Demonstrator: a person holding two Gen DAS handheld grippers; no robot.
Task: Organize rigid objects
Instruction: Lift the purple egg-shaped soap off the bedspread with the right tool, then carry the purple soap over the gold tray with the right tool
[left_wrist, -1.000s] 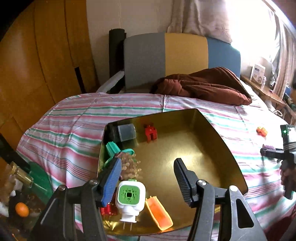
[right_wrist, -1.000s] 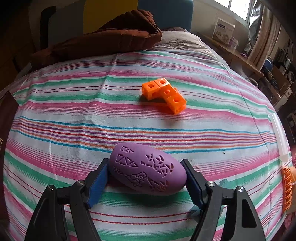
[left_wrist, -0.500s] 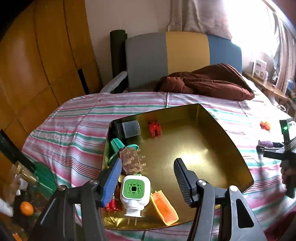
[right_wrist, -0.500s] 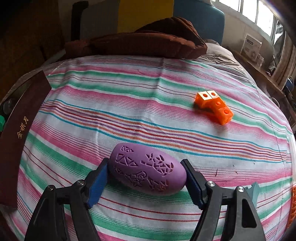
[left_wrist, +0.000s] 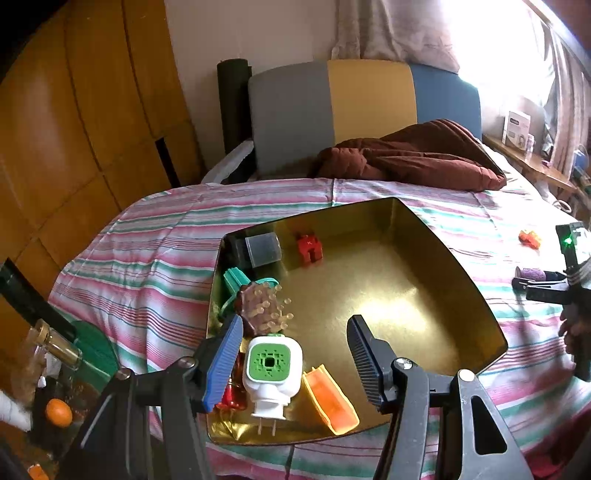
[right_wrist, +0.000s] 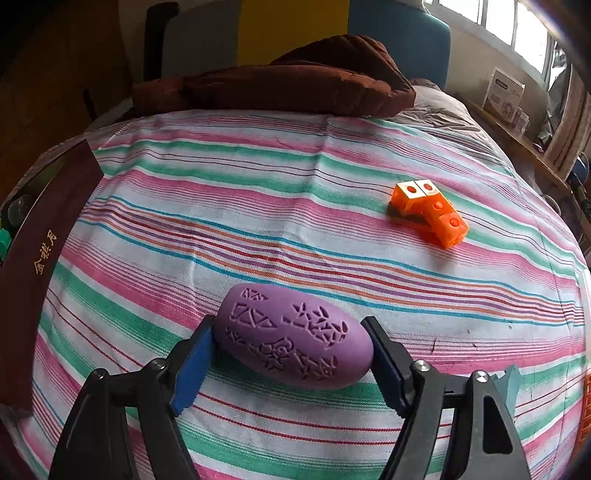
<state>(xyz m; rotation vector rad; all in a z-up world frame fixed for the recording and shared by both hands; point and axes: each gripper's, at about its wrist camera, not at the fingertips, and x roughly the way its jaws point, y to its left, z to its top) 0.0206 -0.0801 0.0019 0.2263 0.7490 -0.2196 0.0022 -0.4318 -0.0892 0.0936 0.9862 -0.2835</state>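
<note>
1. Over the near edge of the gold tray (left_wrist: 413, 266), left wrist view: the left gripper (left_wrist: 295, 354) hangs with its fingers apart and nothing between the pads. The tray lies on the striped bed cover (left_wrist: 147, 251).
2. Tray contents — near left corner: a white plug-in unit with a green face (left_wrist: 271, 369), prongs pointing to the near rim; an orange open-topped piece (left_wrist: 330, 402) just right of it; a red item (left_wrist: 231, 395) partly hidden behind the blue left pad.
3. Tray contents — left side and far left corner: a brown piece studded with pale pegs (left_wrist: 260, 304), a green part (left_wrist: 236, 280) beside it, a grey translucent box (left_wrist: 264, 249), and a red block figure (left_wrist: 310, 249).
4. Far right of the same view: the right gripper (left_wrist: 535, 282) sits well apart from the tray, with a hand (left_wrist: 576, 328) on its handle.
5. Right wrist view: the right gripper's fingers are clamped on the purple egg-shaped object (right_wrist: 293, 336), one pad at each end. The engraved object is low over the bed cover; contact with the cloth cannot be determined.
6. Far right on the cover: orange linked cubes (right_wrist: 428, 212), well apart from the purple object. The tray's dark outer wall (right_wrist: 40, 236), bearing gold characters, runs along the left edge.
7. Far end of the bed: a brown quilt (right_wrist: 280, 88).
</note>
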